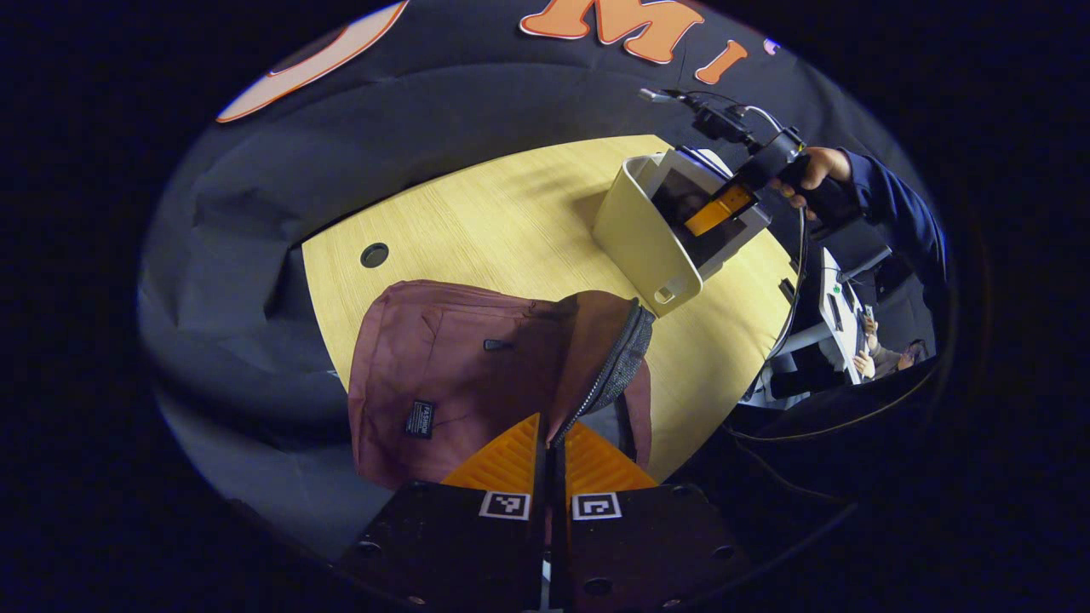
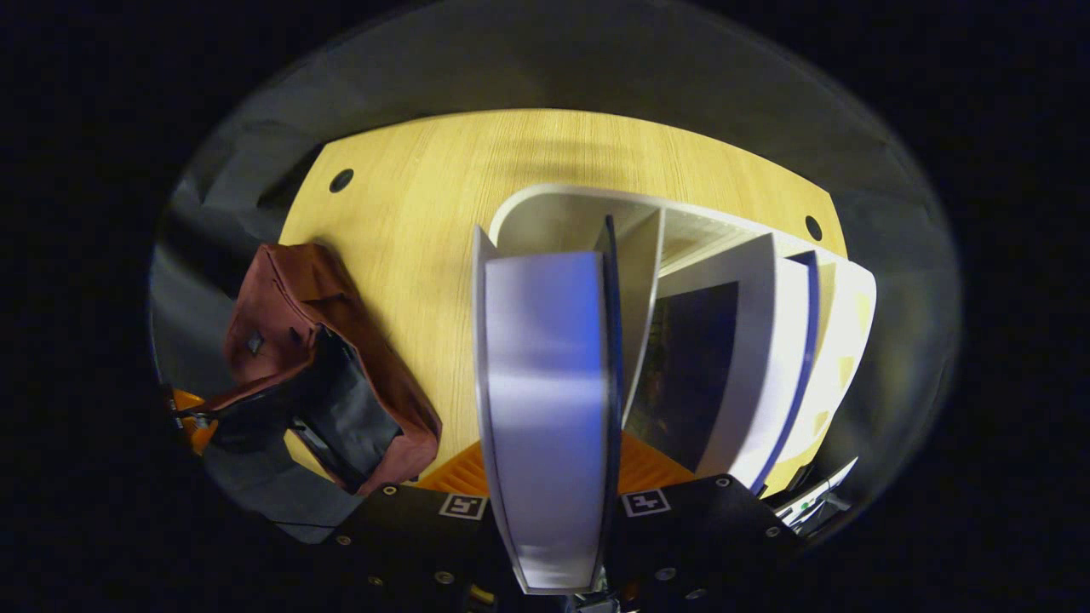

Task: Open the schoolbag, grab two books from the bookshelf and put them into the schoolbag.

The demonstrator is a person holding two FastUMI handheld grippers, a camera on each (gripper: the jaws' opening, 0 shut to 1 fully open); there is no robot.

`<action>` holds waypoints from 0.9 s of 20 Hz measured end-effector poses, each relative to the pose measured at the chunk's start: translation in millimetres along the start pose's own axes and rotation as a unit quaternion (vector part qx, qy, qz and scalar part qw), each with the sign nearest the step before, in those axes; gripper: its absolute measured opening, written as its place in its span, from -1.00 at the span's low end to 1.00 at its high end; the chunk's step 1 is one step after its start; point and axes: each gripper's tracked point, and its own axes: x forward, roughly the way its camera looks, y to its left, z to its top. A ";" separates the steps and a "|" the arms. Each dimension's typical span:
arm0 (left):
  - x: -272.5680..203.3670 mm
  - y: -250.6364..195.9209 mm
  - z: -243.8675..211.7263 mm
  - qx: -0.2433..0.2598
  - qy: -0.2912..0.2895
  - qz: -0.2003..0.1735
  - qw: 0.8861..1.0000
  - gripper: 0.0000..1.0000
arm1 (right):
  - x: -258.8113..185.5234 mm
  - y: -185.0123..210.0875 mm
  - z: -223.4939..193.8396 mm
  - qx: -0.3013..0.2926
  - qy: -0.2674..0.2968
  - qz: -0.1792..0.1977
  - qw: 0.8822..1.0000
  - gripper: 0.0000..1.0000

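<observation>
Maroon cloth of the limp schoolbag (image 1: 443, 383) slumped at the table's (image 1: 477, 221) near edge, its flap pinched by the left gripper (image 1: 552, 447), while the right gripper (image 2: 549, 477) clamped a stiff, slick book (image 2: 545, 400) at the bookshelf (image 2: 647, 247).

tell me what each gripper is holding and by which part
Left gripper: the schoolbag, by its opened zipper flap edge. Right gripper: a book, by its lower edge, at the bookshelf.

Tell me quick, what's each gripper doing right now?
Left gripper: shut on the flap of the schoolbag, holding it open.
Right gripper: shut on a book at the bookshelf.
</observation>
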 end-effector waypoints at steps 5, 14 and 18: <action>0.2 -3.1 -3.0 -0.006 -0.001 0.003 1.000 -0.92 | -52.6 -9.6 2.7 0.004 -0.045 0.015 0.999 -0.16; -4.1 -2.6 3.3 0.003 0.005 0.020 1.000 -0.92 | -149.4 5.0 -11.5 0.012 -0.136 0.097 0.986 -0.17; -5.3 -3.6 6.1 0.006 0.006 0.023 1.000 -0.92 | -164.7 17.7 -21.3 0.023 -0.164 0.136 0.977 -0.17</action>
